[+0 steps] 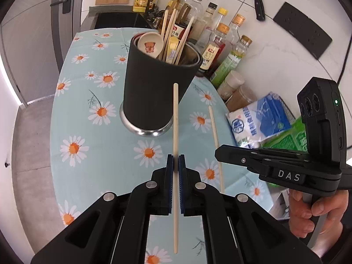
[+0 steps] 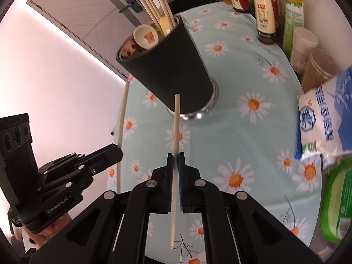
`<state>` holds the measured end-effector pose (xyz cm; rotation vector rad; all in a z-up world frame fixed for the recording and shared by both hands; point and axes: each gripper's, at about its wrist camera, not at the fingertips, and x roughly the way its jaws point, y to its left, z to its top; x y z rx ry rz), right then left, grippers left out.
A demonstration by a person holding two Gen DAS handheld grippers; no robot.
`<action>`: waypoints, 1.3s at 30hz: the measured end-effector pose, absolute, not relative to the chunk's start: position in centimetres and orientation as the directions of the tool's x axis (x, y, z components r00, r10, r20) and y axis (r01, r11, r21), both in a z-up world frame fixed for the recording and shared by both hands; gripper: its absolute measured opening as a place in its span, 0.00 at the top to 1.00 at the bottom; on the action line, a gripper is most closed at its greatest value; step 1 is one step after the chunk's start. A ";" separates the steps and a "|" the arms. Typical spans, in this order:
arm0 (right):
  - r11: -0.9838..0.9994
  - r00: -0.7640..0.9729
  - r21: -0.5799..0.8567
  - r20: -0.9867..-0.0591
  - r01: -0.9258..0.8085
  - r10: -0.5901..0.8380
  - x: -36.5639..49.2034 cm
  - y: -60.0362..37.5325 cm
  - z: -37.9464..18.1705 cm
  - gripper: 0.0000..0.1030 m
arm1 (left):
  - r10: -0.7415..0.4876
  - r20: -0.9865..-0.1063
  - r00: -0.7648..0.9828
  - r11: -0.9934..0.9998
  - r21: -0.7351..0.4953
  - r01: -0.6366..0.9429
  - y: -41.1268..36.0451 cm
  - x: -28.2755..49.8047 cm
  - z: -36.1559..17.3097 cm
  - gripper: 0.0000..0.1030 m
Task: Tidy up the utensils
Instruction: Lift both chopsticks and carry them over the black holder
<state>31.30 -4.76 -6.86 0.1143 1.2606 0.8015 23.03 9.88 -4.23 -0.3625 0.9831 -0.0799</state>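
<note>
From the left wrist view, I see my left claw (image 1: 175,160) pressed together on a wooden chopstick (image 1: 175,118). The stick passes between the blue pads (image 1: 181,165) and points forward, its far end in front of the dark utensil holder (image 1: 158,88). The holder stands upright on a metal base near the middle of the table (image 1: 88,154), which has a light blue cloth with daisies. Inside the holder are several chopsticks and a round spoon (image 1: 150,44) with a small picture. Along the far right edge of the table stand sauce bottles (image 1: 217,50), and a blue and white bag (image 1: 261,118) lies near the right edge. My right claw (image 1: 220,151) comes in from the right, with a second chopstick (image 1: 216,147) passing behind its tip.

From the right wrist view, my right claw (image 2: 175,159) is clamped on its own chopstick (image 2: 176,132), which points toward the base of the holder (image 2: 171,70). The left claw (image 2: 117,153) is at the left edge of the table (image 2: 220,132), its fingers close together around the other chopstick (image 2: 122,118). The bag (image 2: 325,118) lies at the right edge.
</note>
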 end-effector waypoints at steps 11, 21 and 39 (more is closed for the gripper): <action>0.640 0.128 0.530 -0.706 -0.557 0.696 34.1 -4.9 -3.3 0.95 | -0.217 -0.728 0.650 0.946 -0.322 -0.044 8.4 24.5 -0.9 0.97; 0.580 0.172 0.564 -0.613 -0.588 0.771 37.8 -4.7 0.5 0.95 | -0.176 -0.633 0.754 0.944 -0.327 -0.054 9.8 27.2 3.5 0.97; 0.461 0.325 0.524 -0.334 -0.716 0.885 41.0 -3.5 7.5 0.95 | -0.100 -0.399 0.911 0.957 -0.288 -0.021 13.9 28.8 10.7 0.97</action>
